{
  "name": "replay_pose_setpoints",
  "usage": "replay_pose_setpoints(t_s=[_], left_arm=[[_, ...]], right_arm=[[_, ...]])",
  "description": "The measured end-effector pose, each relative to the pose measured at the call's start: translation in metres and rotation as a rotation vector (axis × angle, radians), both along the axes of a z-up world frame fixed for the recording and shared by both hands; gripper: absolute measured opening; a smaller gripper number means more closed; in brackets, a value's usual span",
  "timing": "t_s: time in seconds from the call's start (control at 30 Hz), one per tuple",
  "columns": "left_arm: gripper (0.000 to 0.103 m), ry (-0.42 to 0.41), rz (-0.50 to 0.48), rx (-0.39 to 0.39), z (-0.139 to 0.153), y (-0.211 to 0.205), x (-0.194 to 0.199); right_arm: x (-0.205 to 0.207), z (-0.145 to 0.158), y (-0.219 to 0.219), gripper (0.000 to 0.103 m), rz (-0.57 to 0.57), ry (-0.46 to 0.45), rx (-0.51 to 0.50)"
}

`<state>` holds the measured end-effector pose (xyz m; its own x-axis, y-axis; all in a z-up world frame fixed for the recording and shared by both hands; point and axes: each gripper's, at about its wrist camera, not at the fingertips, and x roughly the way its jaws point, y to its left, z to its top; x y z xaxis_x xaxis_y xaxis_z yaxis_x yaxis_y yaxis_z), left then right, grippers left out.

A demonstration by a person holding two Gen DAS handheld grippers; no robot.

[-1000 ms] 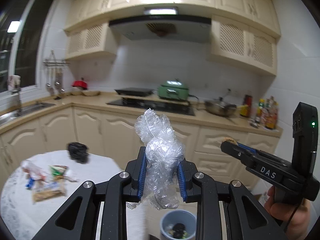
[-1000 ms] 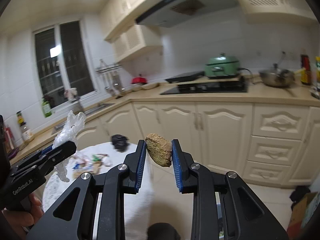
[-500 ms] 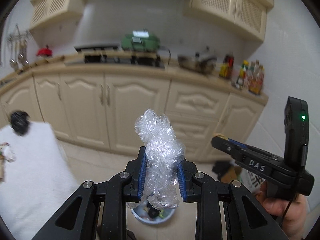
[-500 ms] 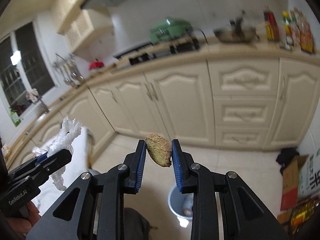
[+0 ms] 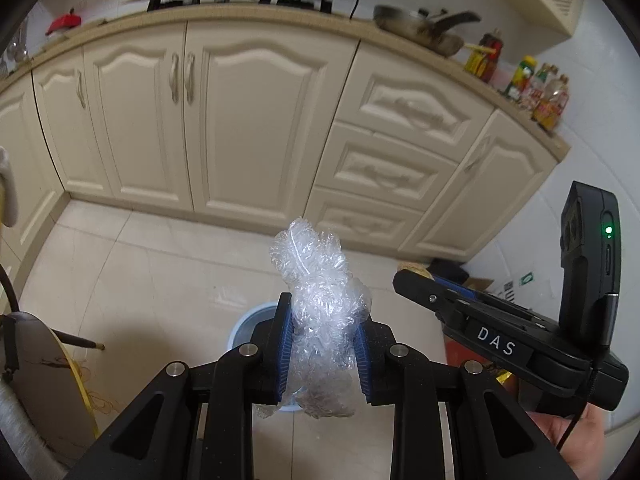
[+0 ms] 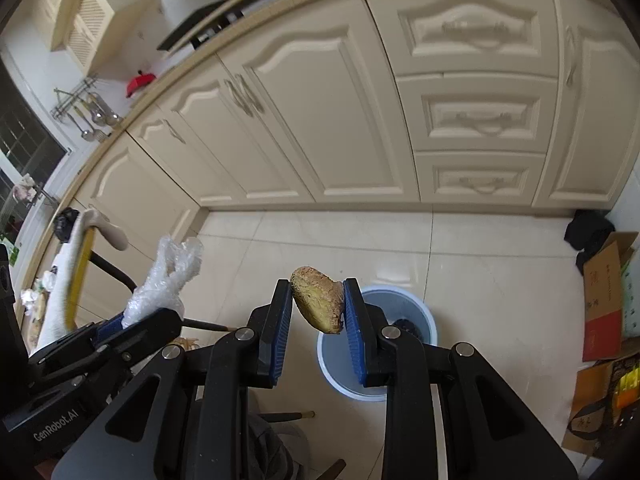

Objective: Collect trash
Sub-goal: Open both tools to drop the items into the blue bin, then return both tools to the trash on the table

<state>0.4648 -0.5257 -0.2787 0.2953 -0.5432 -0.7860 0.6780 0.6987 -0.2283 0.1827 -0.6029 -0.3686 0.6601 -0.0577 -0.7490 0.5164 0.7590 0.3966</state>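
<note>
Cream kitchen cabinets (image 5: 256, 120) back a "DAS"-marked right gripper (image 6: 317, 316) clamping a brown food scrap (image 6: 318, 304). "GenRobot.AI" marks the left gripper (image 5: 323, 344), clamping crumpled clear plastic (image 5: 320, 312). Only the right view shows cardboard boxes (image 6: 604, 296).

Both views are evenly lit by soft indoor light from above — bright, with no harsh glare. The floor tiles (image 5: 168, 264) carry a pale sheen and soft shadows. Fisheye distortion bows the cabinet doors (image 6: 320, 112) and blackens the corners. The far bench edge (image 5: 248, 8) is slightly smeared by motion blur — the crumpled plastic wrap (image 5: 320, 312) stays sharp.
</note>
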Motion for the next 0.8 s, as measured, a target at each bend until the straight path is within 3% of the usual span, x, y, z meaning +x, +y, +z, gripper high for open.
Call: replay_pose_setpoints(t_s=[0.1,0.23,0.3,0.4,0.43,0.47,0.53,0.67,0.8], left_arm=[[0.028,0.047,-0.011,0.03,-0.019,-0.013,0.023],[0.056,0.091,-0.012,0.09,-0.043,-0.035,0.05],[0.074,0.09,-0.003,0.101,-0.048,-0.041,0.057],[0.086,0.071,0.018,0.112,-0.049,-0.044,0.059],[0.091,0.06,0.024,0.117,-0.047,-0.043,0.058],[0.092,0.046,0.032,0.121,-0.046,-0.042,0.055],[0.094,-0.006,0.053,0.143,-0.042,-0.038,0.046],[0.097,-0.074,0.088,0.126,-0.022,-0.027,0.03],[0.098,-0.135,0.102,0.081,0.006,-0.008,0.002]], right_arm=[[0.009,-0.017,-0.008,0.029,-0.008,0.021,0.027],[0.016,-0.036,-0.02,0.034,-0.041,0.056,0.07],[0.015,-0.041,-0.023,0.042,-0.052,0.063,0.081],[0.01,-0.045,-0.025,0.059,-0.07,0.066,0.091],[0.008,-0.045,-0.025,0.072,-0.081,0.065,0.094],[0.005,-0.044,-0.025,0.09,-0.095,0.063,0.095],[-0.001,-0.041,-0.023,0.103,-0.119,0.057,0.094],[-0.006,-0.031,-0.016,0.103,-0.142,0.083,0.07],[-0.014,-0.004,0.0,0.103,-0.136,0.043,0.056]])
